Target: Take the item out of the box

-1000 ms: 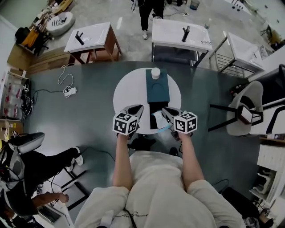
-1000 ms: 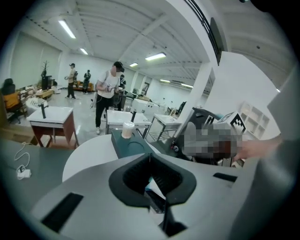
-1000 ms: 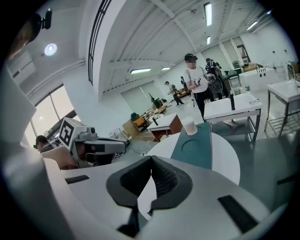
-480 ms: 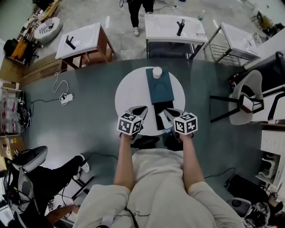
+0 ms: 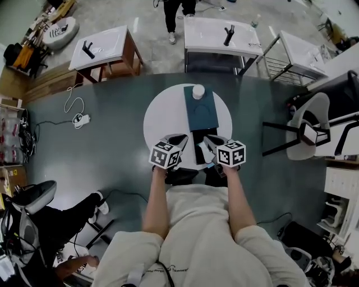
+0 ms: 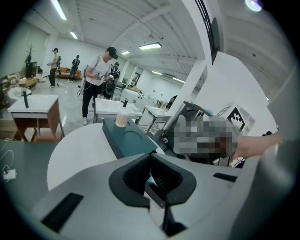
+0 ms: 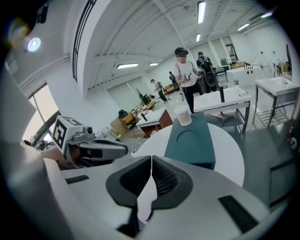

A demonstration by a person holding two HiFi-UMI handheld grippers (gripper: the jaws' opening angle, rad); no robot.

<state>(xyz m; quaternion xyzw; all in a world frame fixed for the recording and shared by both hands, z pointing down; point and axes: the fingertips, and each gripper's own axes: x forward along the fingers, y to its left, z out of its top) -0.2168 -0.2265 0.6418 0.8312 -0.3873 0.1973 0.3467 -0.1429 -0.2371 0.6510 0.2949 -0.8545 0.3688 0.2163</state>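
A teal box (image 5: 201, 109) lies on the round white table (image 5: 162, 117), with a small white cup (image 5: 197, 91) standing on its far end. Seen from the left gripper view, the box (image 6: 129, 138) and cup (image 6: 122, 117) are ahead; in the right gripper view the box (image 7: 192, 138) and cup (image 7: 183, 115) show too. A dark flat piece (image 5: 199, 147) lies between the grippers at the near table edge. My left gripper (image 5: 178, 138) (image 6: 150, 157) is shut and holds nothing. My right gripper (image 5: 208, 139) (image 7: 151, 158) is shut as well, empty. Both hover short of the box.
Behind the round table stand white tables (image 5: 221, 36) with black fittings, and a person (image 5: 176, 11) stands there. A chair (image 5: 314, 132) is at the right. Cables and a power strip (image 5: 78, 119) lie on the floor at the left.
Both grippers have sunk a little toward the near edge of the table. Their jaws stay shut, and the box has not moved.
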